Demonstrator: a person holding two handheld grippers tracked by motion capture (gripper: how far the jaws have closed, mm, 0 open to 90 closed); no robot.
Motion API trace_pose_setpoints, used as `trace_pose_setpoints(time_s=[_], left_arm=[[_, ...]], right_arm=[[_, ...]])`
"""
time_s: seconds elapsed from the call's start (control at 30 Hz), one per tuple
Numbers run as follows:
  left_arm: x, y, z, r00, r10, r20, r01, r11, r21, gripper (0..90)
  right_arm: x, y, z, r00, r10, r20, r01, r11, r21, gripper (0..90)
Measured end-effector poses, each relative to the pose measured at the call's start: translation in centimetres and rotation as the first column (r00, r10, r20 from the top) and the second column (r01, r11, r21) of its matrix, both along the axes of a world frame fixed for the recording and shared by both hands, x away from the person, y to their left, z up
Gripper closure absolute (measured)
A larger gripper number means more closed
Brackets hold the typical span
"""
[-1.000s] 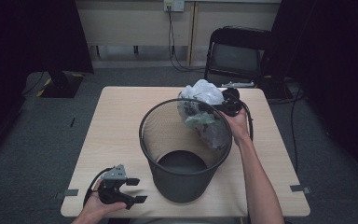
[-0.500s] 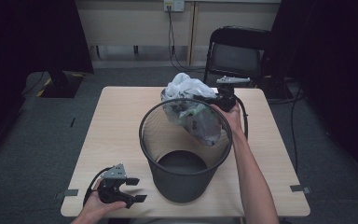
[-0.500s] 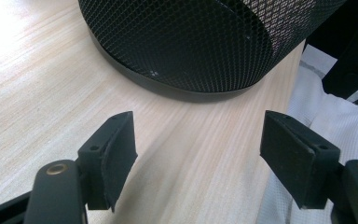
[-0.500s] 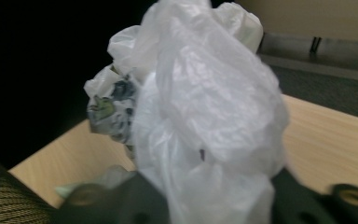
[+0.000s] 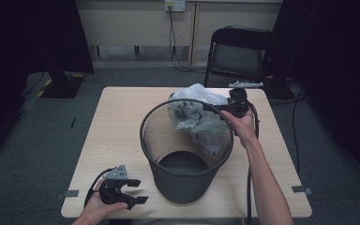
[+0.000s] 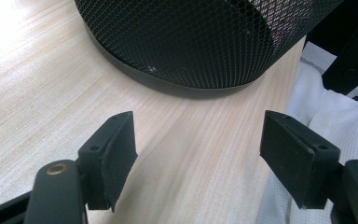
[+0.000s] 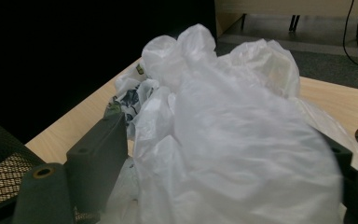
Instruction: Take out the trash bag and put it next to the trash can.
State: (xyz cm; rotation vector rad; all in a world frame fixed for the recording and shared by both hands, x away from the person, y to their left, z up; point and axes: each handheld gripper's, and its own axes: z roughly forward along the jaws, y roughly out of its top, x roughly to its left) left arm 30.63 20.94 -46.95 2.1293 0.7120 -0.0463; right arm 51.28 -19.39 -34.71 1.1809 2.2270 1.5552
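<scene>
Dim room with grey carpet, black folding chair [image 5: 241, 51] behind; pale wood table [image 5: 117, 122]; black mesh bin [image 5: 185, 154] upright at table centre. White plastic bag [image 5: 199, 117], crumpled, with dark printed scraps inside, draped over the bin's far rim, bunched between the jaws of the right gripper [image 5: 215, 107]; jaws just opening, bag bulging between them. Left gripper [image 5: 138, 191] on the near left corner, close to the bin's base; jaws spread wide, nothing between.

Table brightly lit; surroundings dark; glare and blur in close views.
</scene>
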Motion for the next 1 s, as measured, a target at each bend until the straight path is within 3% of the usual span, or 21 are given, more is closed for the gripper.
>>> trace_pose_setpoints(time_s=[0.07, 0.13, 0.27, 0.43, 0.7, 0.73, 0.83, 1.0], left_arm=[[0.0, 0.0, 0.0, 1.0000, 0.001, -0.001, -0.001, 1.0000, -0.002, 26.2], [0.0, 0.1, 0.0, 1.0000, 0.000, 0.002, 0.000, 1.0000, -0.002, 26.3], [0.0, 0.1, 0.0, 1.0000, 0.007, -0.001, -0.007, 1.0000, -0.006, 26.4], [0.0, 0.1, 0.0, 1.0000, 0.003, 0.002, -0.003, 1.0000, -0.003, 26.3], [0.3, 0.5, -0.3, 0.9973, 0.071, 0.016, -0.071, 0.9974, 0.014, 26.1], [0.4, 0.7, -0.3, 0.9946, 0.102, 0.021, -0.102, 0.9947, 0.010, 26.7], [0.7, 1.0, -0.3, 0.9914, 0.129, 0.020, -0.129, 0.9916, -0.008, 26.1], [0.7, 1.0, -0.4, 0.9912, 0.131, 0.019, -0.131, 0.9913, 0.001, 24.2]], right_arm=[[-0.1, -0.2, 0.2, 1.0000, -0.006, 0.004, 0.006, 1.000, 0.000, 20.9], [-0.5, -0.9, 0.8, 0.9985, -0.051, 0.021, 0.052, 0.998, -0.038, 16.2], [-0.9, -1.8, 1.0, 0.9973, -0.068, 0.027, 0.069, 0.997, -0.035, 16.6], [-1.8, -3.5, 0.0, 0.9966, -0.082, 0.009, 0.083, 0.996, -0.030, 16.6], [-3.5, -4.2, -1.3, 0.9972, -0.074, -0.006, 0.074, 0.997, -0.025, 16.6], [-4.3, -4.4, -1.6, 0.9975, -0.070, -0.012, 0.070, 0.997, -0.010, 16.4], [-5.4, -4.9, -1.9, 0.9976, -0.067, -0.014, 0.067, 0.998, -0.004, 16.3], [-7.1, -5.3, -2.0, 0.9965, -0.083, -0.009, 0.083, 0.997, -0.011, 16.1]])
